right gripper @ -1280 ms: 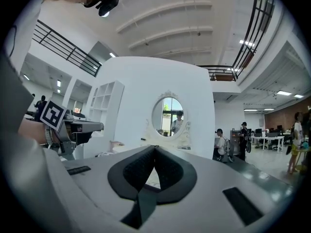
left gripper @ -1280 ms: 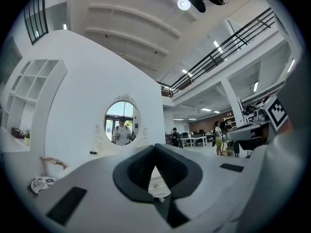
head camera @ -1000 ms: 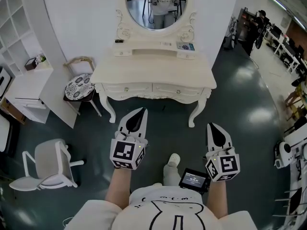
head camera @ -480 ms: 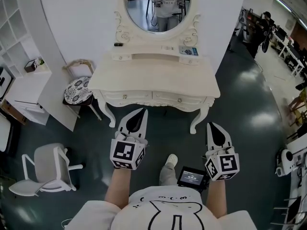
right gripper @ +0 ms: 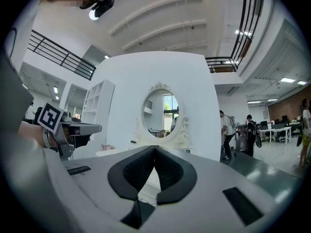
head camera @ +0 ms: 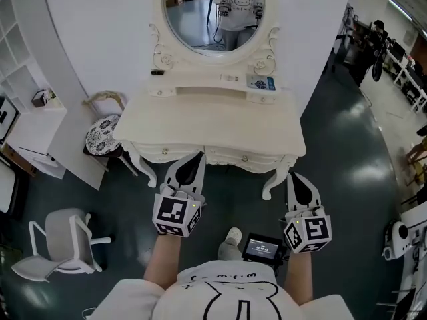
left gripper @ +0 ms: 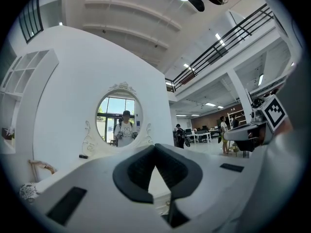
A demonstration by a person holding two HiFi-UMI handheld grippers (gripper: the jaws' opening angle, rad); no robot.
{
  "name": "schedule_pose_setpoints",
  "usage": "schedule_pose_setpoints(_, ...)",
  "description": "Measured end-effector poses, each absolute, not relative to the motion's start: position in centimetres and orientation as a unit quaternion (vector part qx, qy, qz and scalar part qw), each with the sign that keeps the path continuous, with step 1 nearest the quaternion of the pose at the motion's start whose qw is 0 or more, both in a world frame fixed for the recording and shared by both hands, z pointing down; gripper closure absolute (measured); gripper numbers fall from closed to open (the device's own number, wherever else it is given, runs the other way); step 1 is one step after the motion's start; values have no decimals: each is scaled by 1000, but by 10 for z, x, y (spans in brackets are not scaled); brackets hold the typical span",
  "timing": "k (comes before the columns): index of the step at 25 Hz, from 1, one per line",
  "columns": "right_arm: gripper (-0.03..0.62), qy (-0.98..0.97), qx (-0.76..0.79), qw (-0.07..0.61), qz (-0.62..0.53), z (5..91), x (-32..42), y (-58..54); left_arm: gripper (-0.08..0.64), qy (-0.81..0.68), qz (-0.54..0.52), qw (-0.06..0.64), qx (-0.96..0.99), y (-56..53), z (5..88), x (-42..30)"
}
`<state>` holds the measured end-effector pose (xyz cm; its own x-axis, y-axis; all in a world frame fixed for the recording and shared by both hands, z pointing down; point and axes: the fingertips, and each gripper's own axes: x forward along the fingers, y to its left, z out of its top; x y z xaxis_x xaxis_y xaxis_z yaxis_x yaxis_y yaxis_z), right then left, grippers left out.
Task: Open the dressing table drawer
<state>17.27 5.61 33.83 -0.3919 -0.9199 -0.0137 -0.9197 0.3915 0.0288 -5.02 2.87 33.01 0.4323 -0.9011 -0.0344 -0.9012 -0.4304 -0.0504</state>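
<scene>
Jaws of left gripper point(head camera: 198, 154) and right gripper point(head camera: 293, 177) pressed together, empty; dressing table drawer point(head camera: 248, 158) shut; screen point(head camera: 261, 248) text unreadable.

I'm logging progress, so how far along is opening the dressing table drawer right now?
Done: nothing yet. The drawers of the dressing table sit flush and closed. In hand: nothing. The left gripper and the right gripper are both shut and empty, neither on a knob. Left to do: open the jaws, grip a knob and pull that drawer out.
</scene>
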Motion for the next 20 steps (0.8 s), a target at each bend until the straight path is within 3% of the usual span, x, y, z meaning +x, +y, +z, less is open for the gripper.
schedule_pose_setpoints(20,604,-849,528,12,-19,339,198,-114,549,549,5,26,-835,-130,333,-14)
